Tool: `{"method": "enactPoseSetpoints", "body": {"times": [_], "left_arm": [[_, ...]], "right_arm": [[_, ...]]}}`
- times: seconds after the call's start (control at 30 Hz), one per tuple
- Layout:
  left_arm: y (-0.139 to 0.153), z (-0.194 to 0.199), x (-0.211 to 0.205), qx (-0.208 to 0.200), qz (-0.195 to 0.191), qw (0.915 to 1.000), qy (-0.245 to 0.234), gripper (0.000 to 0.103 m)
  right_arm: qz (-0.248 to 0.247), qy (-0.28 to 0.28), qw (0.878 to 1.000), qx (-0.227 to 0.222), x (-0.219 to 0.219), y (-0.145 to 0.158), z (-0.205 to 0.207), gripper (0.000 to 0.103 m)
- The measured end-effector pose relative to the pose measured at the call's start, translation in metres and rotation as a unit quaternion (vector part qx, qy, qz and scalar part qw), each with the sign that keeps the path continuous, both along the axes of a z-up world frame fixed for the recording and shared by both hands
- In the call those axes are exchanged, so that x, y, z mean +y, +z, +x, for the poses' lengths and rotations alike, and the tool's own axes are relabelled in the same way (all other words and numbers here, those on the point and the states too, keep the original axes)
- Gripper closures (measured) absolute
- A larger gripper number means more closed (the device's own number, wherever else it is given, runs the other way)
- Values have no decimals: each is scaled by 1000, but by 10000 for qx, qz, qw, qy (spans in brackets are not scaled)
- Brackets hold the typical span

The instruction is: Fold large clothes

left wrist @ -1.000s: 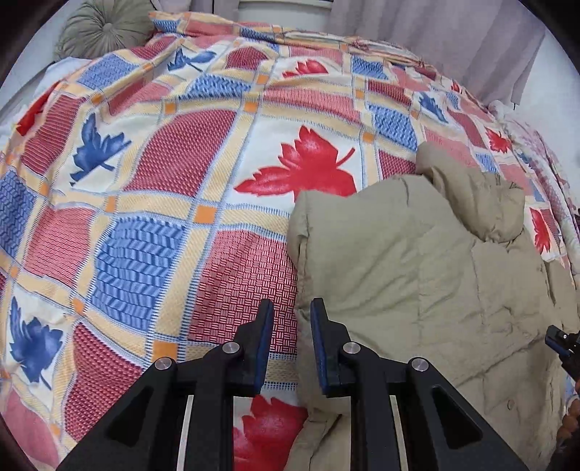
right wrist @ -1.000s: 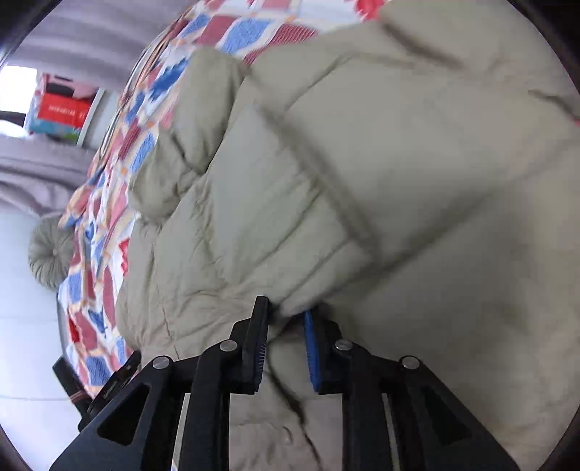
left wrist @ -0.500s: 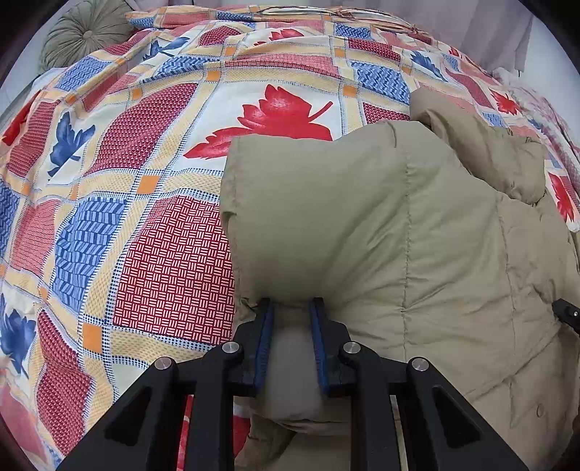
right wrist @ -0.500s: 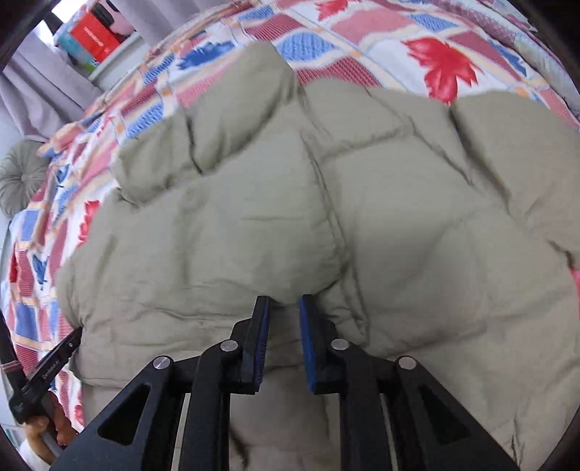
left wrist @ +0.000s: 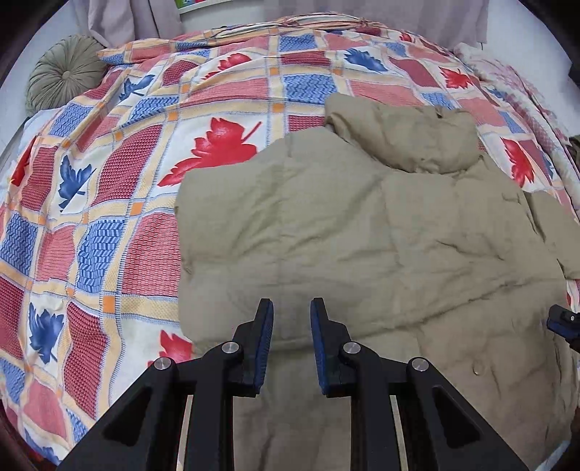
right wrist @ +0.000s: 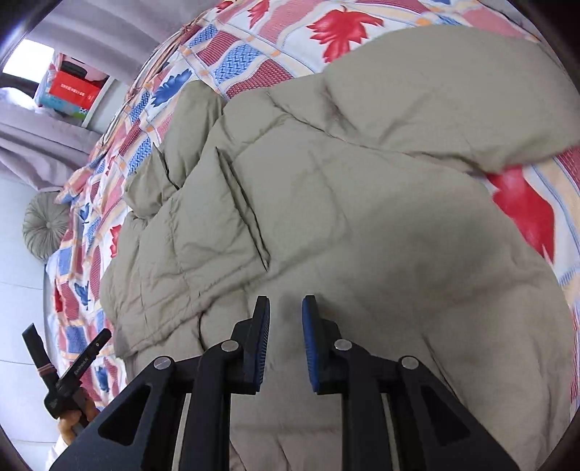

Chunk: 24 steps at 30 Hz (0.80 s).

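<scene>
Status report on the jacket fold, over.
Left gripper open, nothing between the pads. Right gripper opening, empty, above the cloth. Beige puffer jacket flat on the leaf-print bedspread, one side folded in. Nothing in the way.

Bed (left wrist: 224,90) with leaf-check cover, round cushion (left wrist: 63,74) far left, grey curtains (left wrist: 119,18) behind, shelf (right wrist: 72,90).

The jacket (left wrist: 362,232) is matt khaki quilted cloth, soft and puffy; the bedspread (left wrist: 119,203) is woven printed cloth with rough texture; the round cushion (left wrist: 63,74) looks like pleated velvet
</scene>
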<state>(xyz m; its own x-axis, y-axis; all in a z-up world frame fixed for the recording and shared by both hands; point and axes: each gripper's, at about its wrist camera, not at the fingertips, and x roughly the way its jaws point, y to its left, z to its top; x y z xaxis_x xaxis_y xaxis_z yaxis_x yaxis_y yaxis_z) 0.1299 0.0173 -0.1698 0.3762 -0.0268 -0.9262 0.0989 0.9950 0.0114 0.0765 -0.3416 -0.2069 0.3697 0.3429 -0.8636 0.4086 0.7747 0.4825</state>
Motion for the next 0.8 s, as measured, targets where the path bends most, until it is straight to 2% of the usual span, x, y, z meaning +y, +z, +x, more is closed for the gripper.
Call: {"method": "enactPoseSetpoints", "body": {"times": [0.07,0.17,0.23,0.27,0.33,0.5,0.6,0.7,0.73,0.77,0.8], "left_arm": [[4,-11,-23,9,-30,9999,-114,80],[7,-25,-55,75,-161,9994,-293,79],[7,-32,-74,149,-225,9989,-383,34],[9,-36,-84,105,-218,9991,-345,2],[14,-43,-97,-97,-252,9991,-339,0],[11,-41,-131,169,-353,9984,-415,0],[11,-38,-149,200,-338,9986,-367,0],[10,-36,-170,217,-292,9986,-390,0],[10,-36,-178,267,-314,9983,-420,0],[9,-36,-186,315,-320,9979,-459,0],[8,-36,-194,354,-302,9977,-492,0]], "right_arm": [[100,-83,9999,33,-5,2,-14,62],[213,-161,9996,104,-15,3,-31,61],[262,-233,9993,122,-23,3,-39,60],[287,-285,9991,134,-29,4,-44,59],[329,-367,9987,139,-41,4,-53,59],[309,-591,9977,111,-80,7,-72,57],[290,-786,9964,107,-111,6,-82,49],[378,-1010,9942,32,-142,5,-91,46],[372,-1099,9932,-1,-153,6,-93,41],[350,-1171,9925,-45,-164,6,-95,26],[338,-1229,9918,-104,-173,8,-97,19]]}}
